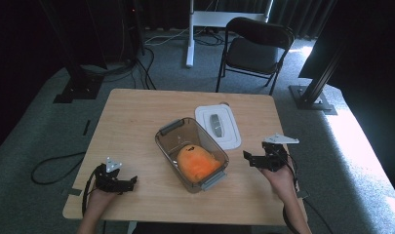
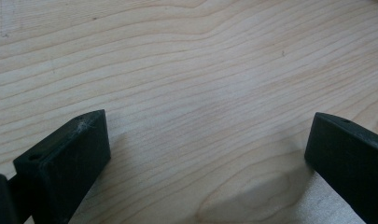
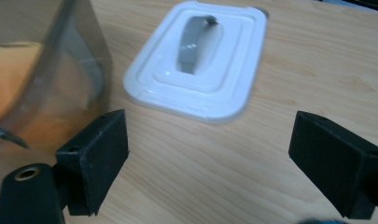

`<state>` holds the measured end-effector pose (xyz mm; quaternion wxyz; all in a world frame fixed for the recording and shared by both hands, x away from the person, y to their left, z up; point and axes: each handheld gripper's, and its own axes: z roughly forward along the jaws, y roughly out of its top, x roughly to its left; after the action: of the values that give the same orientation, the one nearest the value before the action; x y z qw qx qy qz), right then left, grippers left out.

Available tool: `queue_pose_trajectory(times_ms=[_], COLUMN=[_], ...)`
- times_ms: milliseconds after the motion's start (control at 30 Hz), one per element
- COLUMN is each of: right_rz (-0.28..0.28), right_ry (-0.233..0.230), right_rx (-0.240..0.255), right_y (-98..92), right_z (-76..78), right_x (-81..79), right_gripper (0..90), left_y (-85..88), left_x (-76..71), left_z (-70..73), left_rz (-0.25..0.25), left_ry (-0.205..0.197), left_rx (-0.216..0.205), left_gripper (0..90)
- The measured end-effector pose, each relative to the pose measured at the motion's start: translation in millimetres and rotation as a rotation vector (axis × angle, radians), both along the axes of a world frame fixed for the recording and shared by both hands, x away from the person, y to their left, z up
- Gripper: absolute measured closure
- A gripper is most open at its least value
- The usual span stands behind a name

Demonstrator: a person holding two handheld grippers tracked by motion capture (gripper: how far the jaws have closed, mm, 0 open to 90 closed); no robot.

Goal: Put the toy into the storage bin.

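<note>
A clear grey-tinted container (image 1: 191,154) stands near the middle of the wooden table (image 1: 136,112), with an orange plush toy (image 1: 197,163) inside it. Its white lid (image 1: 218,126), which has a grey handle, lies flat just behind and to the right. My left gripper (image 1: 131,183) rests open near the front left edge, pointing right toward the container, over bare wood (image 2: 177,56). My right gripper (image 1: 248,160) is open to the right of the container. In the right gripper view the open right gripper (image 3: 207,119) faces the lid (image 3: 196,60), with the container wall (image 3: 60,70) at left.
A black folding chair (image 1: 256,48) stands on the carpet beyond the table's far edge. Dark stand bases sit at the far left (image 1: 78,90) and far right (image 1: 309,97). A cable (image 1: 53,168) loops on the floor at left.
</note>
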<state>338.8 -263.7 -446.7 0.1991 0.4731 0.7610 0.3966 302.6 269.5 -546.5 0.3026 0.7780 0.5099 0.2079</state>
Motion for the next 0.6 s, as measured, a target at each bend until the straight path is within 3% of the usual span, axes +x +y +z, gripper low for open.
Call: queue_pose_trajectory(times_ms=[333, 433, 600], right_rz=[-0.064, -0.082, -0.139], right_ry=[0.040, 0.058, 0.081], right_rx=[0.003, 0.026, 0.018], right_y=[-21.1, -28.4, -40.4], right_z=[-18.2, -25.0, -39.2], right_x=[-5.3, -6.1, -7.4], right_gripper=[11.4, 11.5, 11.4], left_y=[0.0, 0.1, 0.0], left_x=[0.0, 0.0, 0.0], left_z=[0.0, 0.0, 0.0], left_rz=[0.000, -0.001, 0.000], left_ry=[0.000, 0.000, 0.000], left_rx=[0.000, 0.000, 0.000], left_gripper=[0.5, 0.5, 0.5])
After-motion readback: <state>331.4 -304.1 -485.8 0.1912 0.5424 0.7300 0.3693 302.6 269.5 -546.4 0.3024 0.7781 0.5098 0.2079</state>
